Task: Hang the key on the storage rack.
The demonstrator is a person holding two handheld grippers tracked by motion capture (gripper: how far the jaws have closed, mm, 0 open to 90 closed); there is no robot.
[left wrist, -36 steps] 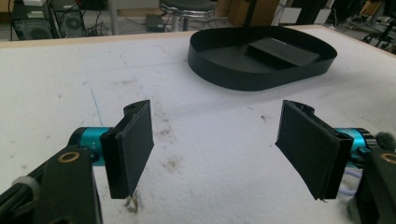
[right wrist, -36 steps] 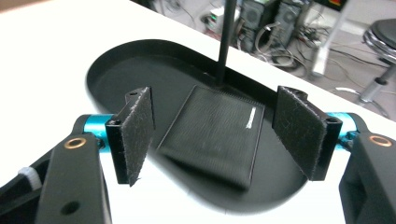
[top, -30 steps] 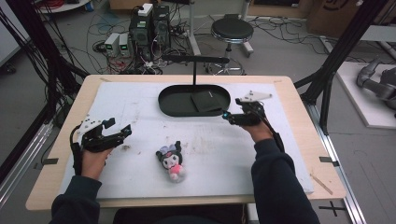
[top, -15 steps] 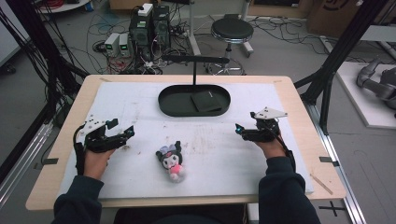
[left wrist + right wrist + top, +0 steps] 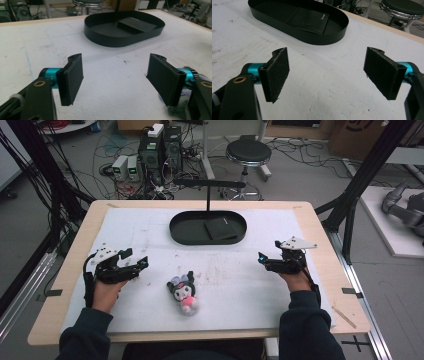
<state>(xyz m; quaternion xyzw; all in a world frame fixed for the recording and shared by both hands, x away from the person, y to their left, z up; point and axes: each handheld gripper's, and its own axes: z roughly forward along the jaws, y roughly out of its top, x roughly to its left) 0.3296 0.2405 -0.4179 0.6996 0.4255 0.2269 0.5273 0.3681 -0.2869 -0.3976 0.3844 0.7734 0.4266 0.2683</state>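
Jaws gaping empty, the left gripper [image 5: 131, 265] and right gripper [image 5: 266, 260] are flanking a plush doll [image 5: 183, 292], likely soft and light, best pinched around its body.

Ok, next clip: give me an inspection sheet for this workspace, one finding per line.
Surface: white mat on wooden table, scuffed.
Job's things: plush toy lying between both hands; black oval tray holding dark flat wallet.
Clutter: nothing seen.
Grippers: left gripper open, jaws just closing slightly, nothing between; right gripper open, empty.
Cables: tangled on floor behind table.
Surroundings: stool, computer boxes.
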